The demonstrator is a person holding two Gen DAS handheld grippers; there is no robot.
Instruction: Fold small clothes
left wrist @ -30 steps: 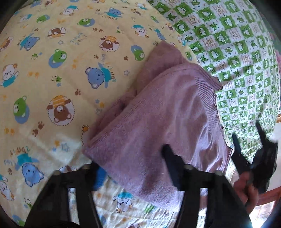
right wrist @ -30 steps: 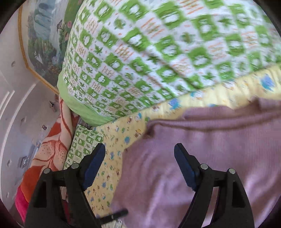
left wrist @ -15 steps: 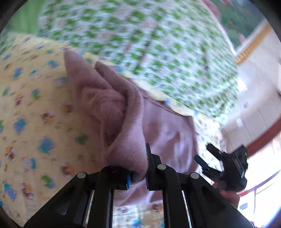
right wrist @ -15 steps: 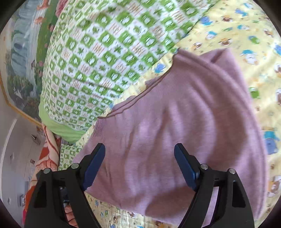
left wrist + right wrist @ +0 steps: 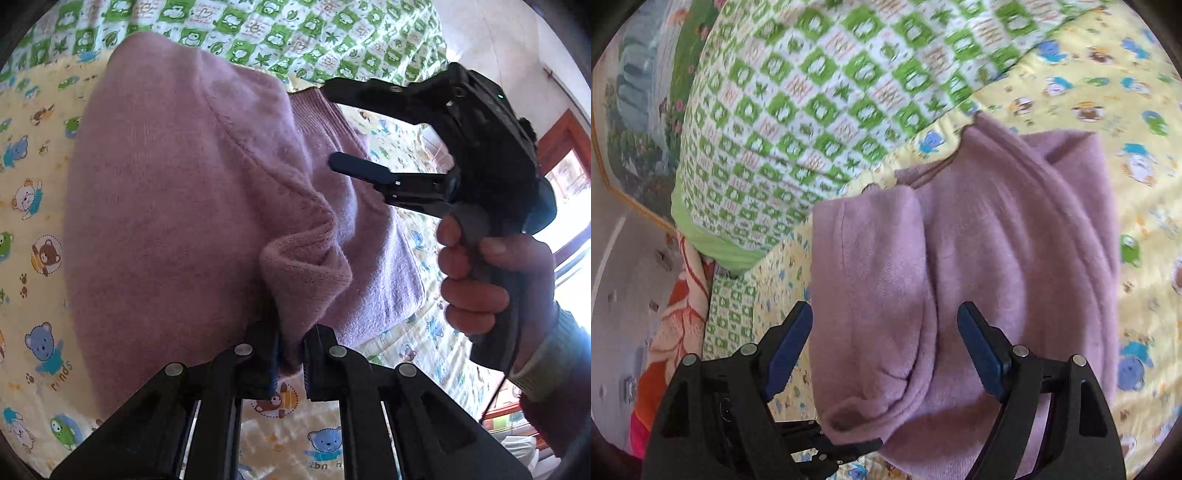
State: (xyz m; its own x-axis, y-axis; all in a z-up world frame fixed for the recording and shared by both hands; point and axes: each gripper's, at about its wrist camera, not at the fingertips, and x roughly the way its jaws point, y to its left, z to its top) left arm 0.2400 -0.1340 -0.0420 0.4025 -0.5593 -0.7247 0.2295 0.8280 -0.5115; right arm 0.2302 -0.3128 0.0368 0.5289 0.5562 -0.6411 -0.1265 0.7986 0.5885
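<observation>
A mauve knitted garment [image 5: 166, 192] lies on the yellow cartoon-bear sheet [image 5: 29, 155]. My left gripper [image 5: 290, 354] is shut on a bunched corner of the garment and holds it folded over the rest. My right gripper [image 5: 332, 129] shows in the left wrist view, open and empty, held in a hand just above the garment's right side. In the right wrist view the garment [image 5: 979, 258] lies below my open right gripper [image 5: 886, 332], with a folded flap on its left. The left gripper [image 5: 827, 446] shows at the bottom, at the flap's lower edge.
A green and white checked pillow [image 5: 831, 92] lies at the far side of the sheet, also in the left wrist view [image 5: 277, 33]. An orange floral cloth [image 5: 676, 317] lies at the bed's left. A wall picture [image 5: 635, 110] and a window [image 5: 569, 177] are beyond.
My left gripper closed on the garment's edge and carried it up and over the garment. My right gripper stayed open and drew nearer over the garment.
</observation>
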